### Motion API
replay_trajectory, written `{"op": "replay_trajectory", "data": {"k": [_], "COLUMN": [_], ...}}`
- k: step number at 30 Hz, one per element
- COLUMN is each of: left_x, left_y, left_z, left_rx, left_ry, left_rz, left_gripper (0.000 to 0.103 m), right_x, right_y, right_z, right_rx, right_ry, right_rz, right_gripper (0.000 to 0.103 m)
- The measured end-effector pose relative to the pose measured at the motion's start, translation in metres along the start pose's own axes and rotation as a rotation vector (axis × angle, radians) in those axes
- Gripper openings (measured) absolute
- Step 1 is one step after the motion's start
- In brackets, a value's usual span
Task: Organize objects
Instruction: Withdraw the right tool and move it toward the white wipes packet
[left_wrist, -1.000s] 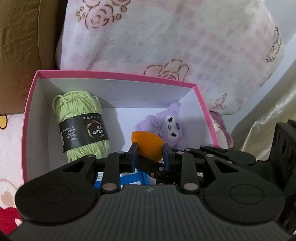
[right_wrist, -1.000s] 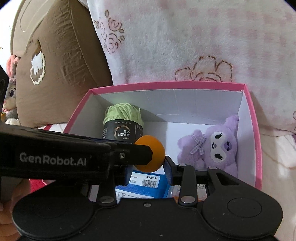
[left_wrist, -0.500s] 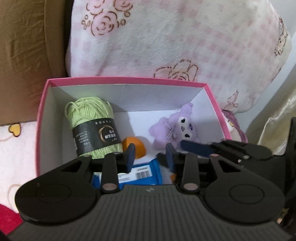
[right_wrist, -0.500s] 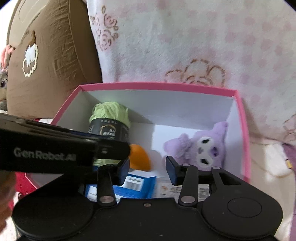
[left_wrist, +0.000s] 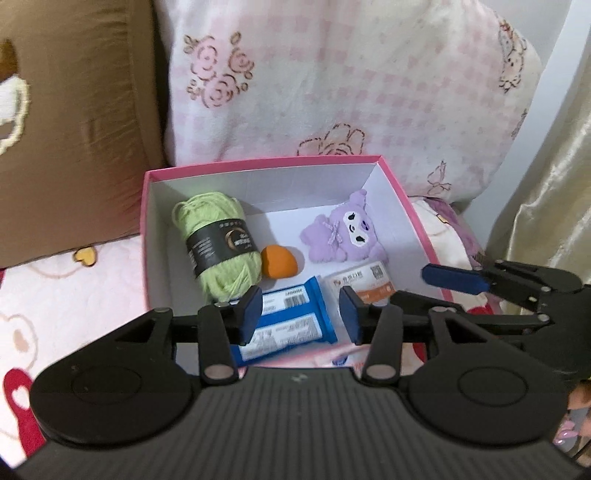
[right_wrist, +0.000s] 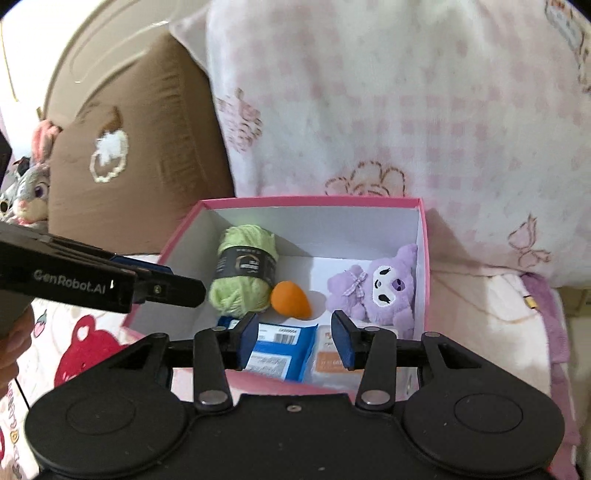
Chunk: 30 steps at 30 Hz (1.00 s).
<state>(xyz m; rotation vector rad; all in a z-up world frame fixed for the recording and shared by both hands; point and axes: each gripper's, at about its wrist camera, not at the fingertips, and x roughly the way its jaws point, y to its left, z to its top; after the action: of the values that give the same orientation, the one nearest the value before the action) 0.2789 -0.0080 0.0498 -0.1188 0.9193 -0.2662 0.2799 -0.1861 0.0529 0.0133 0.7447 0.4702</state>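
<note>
A pink box (left_wrist: 258, 164) with white walls holds a green yarn ball (left_wrist: 218, 243), an orange teardrop sponge (left_wrist: 279, 262), a purple plush (left_wrist: 343, 236), a blue packet (left_wrist: 291, 321) and a white-orange packet (left_wrist: 364, 280). My left gripper (left_wrist: 301, 312) hovers over the box's near edge, jaws opening with nothing between them. My right gripper (right_wrist: 294, 339) hangs above the near rim (right_wrist: 310, 201), jaws also opening and empty. The sponge (right_wrist: 290, 299) lies free on the box floor beside the yarn (right_wrist: 243, 273). The left gripper's fingertip (right_wrist: 173, 290) reaches in from the left.
A brown cushion (left_wrist: 74, 129) and a pink-checked blanket (left_wrist: 351, 81) stand right behind the box. Cartoon-print bedding (left_wrist: 55, 295) lies around it. A golden curtain (left_wrist: 546, 184) hangs at the right. A rabbit plush (right_wrist: 33, 184) sits far left.
The left gripper let go of the orange sponge, which now lies in the box. Both grippers opened wider and drew back and up from the box.
</note>
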Motion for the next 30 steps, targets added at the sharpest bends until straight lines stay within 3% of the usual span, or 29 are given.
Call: {"op": "replay_trajectory", "data": {"k": [4,8,13,18,30], "left_x": [-0.029,-0.057,-0.086,-0.098,-0.132], "left_y": [0.001,0.0,-0.004,-0.012,-0.021], "left_z": [-0.013,-0.026,-0.045,-0.056,-0.081], "left_rx": [-0.009,0.013,0.06,0.052,0.045], "left_ry": [-0.012,-0.02,-0.036,0.07,0.065], "left_rz": [0.012,0.014,0.025,-0.021,-0.039], "left_gripper": [0.049,0.052,0.058,0.058,0.062], "right_x": [-0.029,-0.055,-0.077,-0.092,-0.126], "right_y": [0.02,0.038,0.054,0.064,0.092], "right_z": [-0.004,-0.012,-0.026,-0.034,-0.06], "right_rx": [-0.043,-0.073,-0.118,-0.139,-0.191], "right_ry": [-0.027,-0.06,-0.058,-0.051,-0.064], "right_rz": [0.002,-0.002,-0.012,-0.017,-0.02], "right_gripper": [0.054,0.072,0.074,0.075,0.089]}}
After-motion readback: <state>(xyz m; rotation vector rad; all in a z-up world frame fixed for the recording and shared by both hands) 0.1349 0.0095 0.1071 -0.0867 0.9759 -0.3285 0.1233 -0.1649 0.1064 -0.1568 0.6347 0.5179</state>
